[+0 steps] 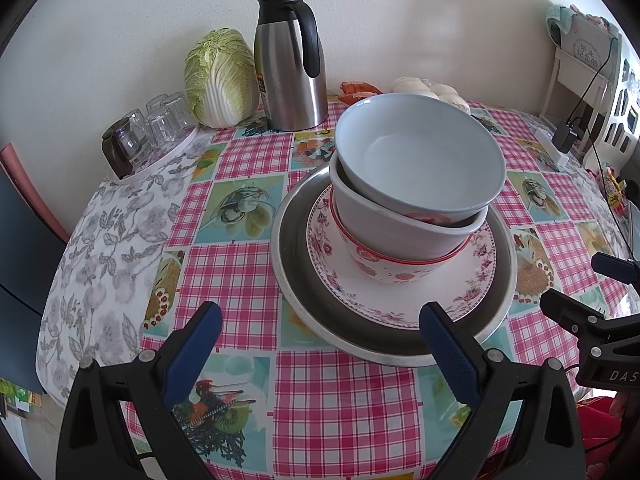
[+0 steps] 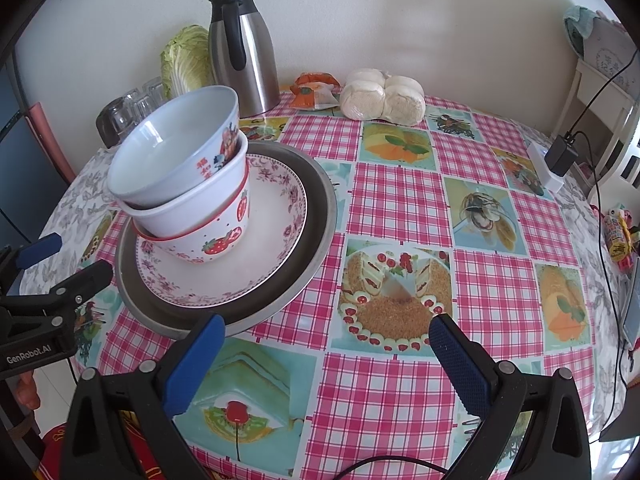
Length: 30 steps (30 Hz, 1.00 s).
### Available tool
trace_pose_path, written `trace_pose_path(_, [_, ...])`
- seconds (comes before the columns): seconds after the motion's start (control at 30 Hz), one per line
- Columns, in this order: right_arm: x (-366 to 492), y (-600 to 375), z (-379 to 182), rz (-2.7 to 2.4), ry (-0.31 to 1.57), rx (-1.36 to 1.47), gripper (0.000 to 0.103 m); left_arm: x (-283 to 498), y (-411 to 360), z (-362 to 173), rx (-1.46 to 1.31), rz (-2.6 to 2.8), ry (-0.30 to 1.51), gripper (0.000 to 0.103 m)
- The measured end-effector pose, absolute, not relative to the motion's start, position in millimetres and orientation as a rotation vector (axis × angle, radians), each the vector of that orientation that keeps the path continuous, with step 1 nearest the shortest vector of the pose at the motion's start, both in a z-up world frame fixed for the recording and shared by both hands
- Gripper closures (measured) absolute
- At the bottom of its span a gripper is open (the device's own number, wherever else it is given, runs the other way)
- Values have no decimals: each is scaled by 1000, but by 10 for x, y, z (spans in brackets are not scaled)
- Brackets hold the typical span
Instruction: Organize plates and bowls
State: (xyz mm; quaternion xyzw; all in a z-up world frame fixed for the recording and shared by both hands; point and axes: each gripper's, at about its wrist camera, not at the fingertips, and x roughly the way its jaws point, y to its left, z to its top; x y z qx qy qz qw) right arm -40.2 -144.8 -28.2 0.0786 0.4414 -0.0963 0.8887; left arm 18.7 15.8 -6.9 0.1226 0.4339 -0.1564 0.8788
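Observation:
A stack stands on the table: a metal plate (image 1: 294, 280) (image 2: 316, 216) at the bottom, a floral plate (image 1: 452, 292) (image 2: 272, 232) on it, then a strawberry bowl (image 1: 384, 270) (image 2: 224, 240), a white bowl (image 1: 400, 236) (image 2: 192, 204) and a tilted pale blue bowl (image 1: 416, 152) (image 2: 172, 148) on top. My left gripper (image 1: 320, 328) is open and empty just in front of the stack. My right gripper (image 2: 324, 340) is open and empty, to the right front of the stack.
A steel thermos jug (image 1: 290, 60) (image 2: 244, 52), a cabbage (image 1: 220, 80), upturned glasses (image 1: 156, 128) and bagged buns (image 2: 380, 96) stand along the back. A charger and cable (image 2: 560, 156) lie at the right edge. The pink checked tablecloth (image 2: 400, 200) covers the round table.

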Motion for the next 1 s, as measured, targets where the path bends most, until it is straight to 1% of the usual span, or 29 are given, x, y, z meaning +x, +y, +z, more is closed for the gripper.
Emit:
trace_pose_path(0.73, [-404, -1459, -286, -201, 919, 163, 0, 153, 200, -37, 231, -322, 879, 4])
trace_pose_path(1.0, [-408, -1471, -291, -200, 921, 161, 0, 167, 182, -53, 234, -321, 897, 4])
